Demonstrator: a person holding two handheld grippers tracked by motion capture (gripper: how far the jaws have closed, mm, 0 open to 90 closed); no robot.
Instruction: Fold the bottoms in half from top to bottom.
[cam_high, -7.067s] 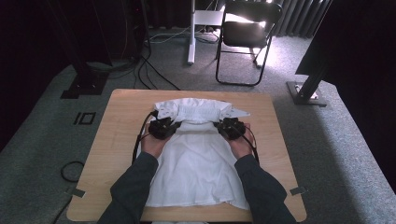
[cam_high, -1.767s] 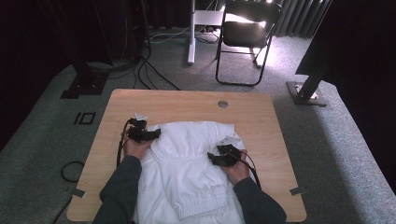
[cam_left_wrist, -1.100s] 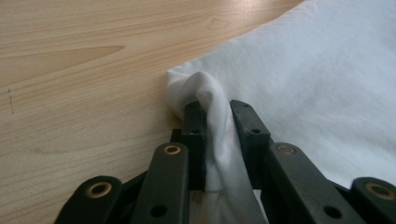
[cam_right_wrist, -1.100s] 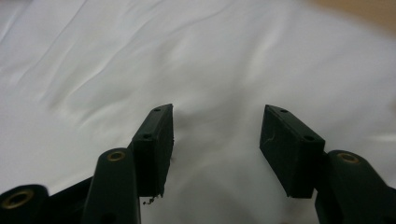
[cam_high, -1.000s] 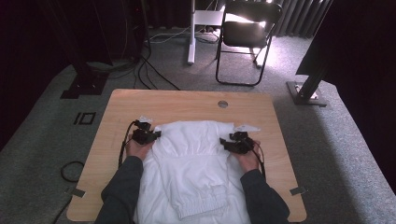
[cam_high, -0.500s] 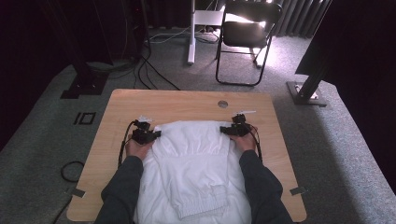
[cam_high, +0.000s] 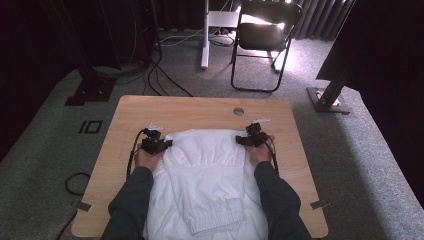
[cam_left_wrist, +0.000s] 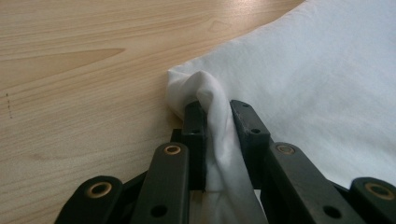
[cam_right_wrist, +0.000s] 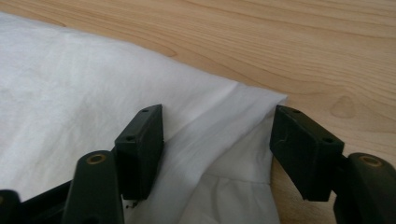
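Now the left claw (cam_left_wrist: 212, 140) is closed on a bunched corner of the white cotton garment (cam_left_wrist: 327, 93); in the left gripper view the cloth is pinched between the two black jaws and a small twisted fold stands out beyond their tips. The right claw (cam_right_wrist: 217, 140) is open. Its jaws have just been opening, and they stand wide apart on both sides of the other far corner of the garment (cam_right_wrist: 233, 121), which lies flat between them without being pressed.

In the high view the left claw (cam_high: 159, 144) is at the far left corner of the garment (cam_high: 210, 170) and the right claw (cam_high: 250, 137) at the far right corner. The garment is spread flat in the middle of the desk, with its side parts folded inward over the body. A ribbed hem or cuff lies on top near the person's edge. The cloth is plain white, with soft creases.

The light wooden desk (cam_high: 200, 107) has rounded corners and a small round hole (cam_high: 238, 111) near its far edge. It stands on grey carpet (cam_high: 45, 150). Behind it are a black folding chair (cam_high: 262, 42), black cables (cam_high: 160, 75) on the floor and dark curtains (cam_high: 50, 30).
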